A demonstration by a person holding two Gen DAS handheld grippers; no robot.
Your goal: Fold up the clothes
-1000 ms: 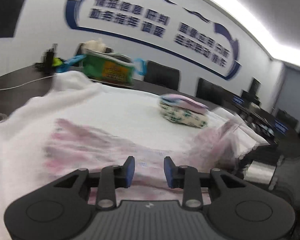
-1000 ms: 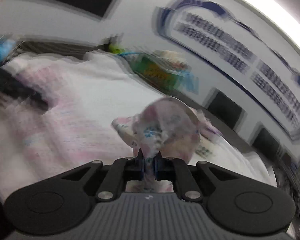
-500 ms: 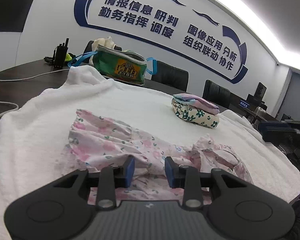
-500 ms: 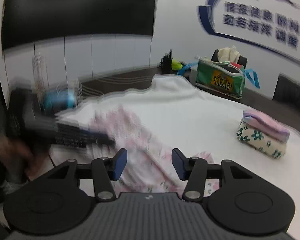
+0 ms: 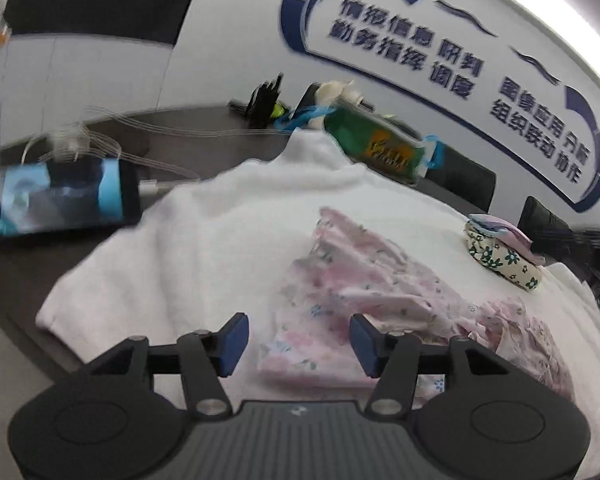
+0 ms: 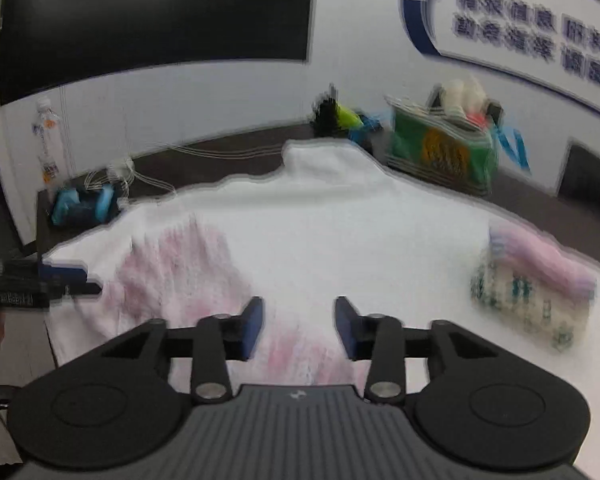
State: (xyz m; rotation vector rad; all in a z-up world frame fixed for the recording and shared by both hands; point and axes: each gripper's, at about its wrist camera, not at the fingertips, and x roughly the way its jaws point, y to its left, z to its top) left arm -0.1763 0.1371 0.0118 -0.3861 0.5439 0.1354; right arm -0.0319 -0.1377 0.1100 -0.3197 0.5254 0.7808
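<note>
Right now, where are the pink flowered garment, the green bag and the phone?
pink flowered garment (image 5: 364, 292), left wrist view, on its crumpled middle.
green bag (image 5: 380, 148), left wrist view, on its printed front.
phone (image 5: 60, 200), left wrist view, on its lit screen.

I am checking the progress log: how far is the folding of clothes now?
Done: a folded stack sits on the white towel. In hand: nothing; the left gripper and right gripper are both open, hovering over the pink floral garment. Left: that garment lies crumpled and unfolded, so it must be folded and stacked.
</note>
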